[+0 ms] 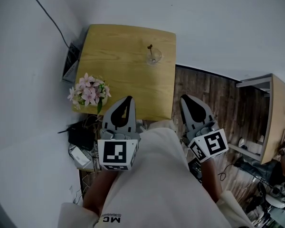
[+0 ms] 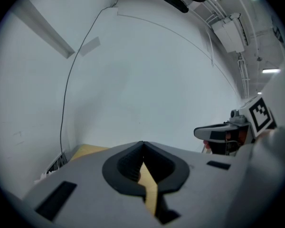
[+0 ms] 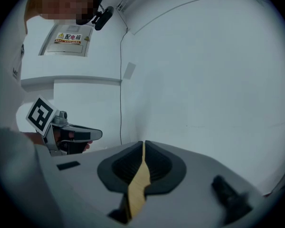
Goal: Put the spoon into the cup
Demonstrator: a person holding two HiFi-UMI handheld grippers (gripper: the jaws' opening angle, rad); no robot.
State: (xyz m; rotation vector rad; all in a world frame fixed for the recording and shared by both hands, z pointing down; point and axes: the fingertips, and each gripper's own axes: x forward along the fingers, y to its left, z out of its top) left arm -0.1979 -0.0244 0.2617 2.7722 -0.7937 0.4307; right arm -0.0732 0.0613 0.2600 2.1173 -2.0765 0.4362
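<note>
A clear glass cup (image 1: 154, 57) stands on the far right part of the wooden table (image 1: 123, 65), and a dark spoon (image 1: 150, 47) sticks up out of it. Both grippers hover at the table's near edge, well short of the cup. My left gripper (image 1: 128, 99) is shut, its tips touching with nothing between them (image 2: 142, 144). My right gripper (image 1: 185, 99), just off the table's near right corner, is also shut and empty (image 3: 143, 143). Neither gripper view shows the cup or spoon; each looks at the white wall and at the other gripper.
A pot of pink flowers (image 1: 89, 92) sits on the table's near left corner, close to my left gripper. Black boxes and cables (image 1: 80, 136) lie on the floor at the left. A wooden cabinet (image 1: 278, 113) stands at the right across the plank floor.
</note>
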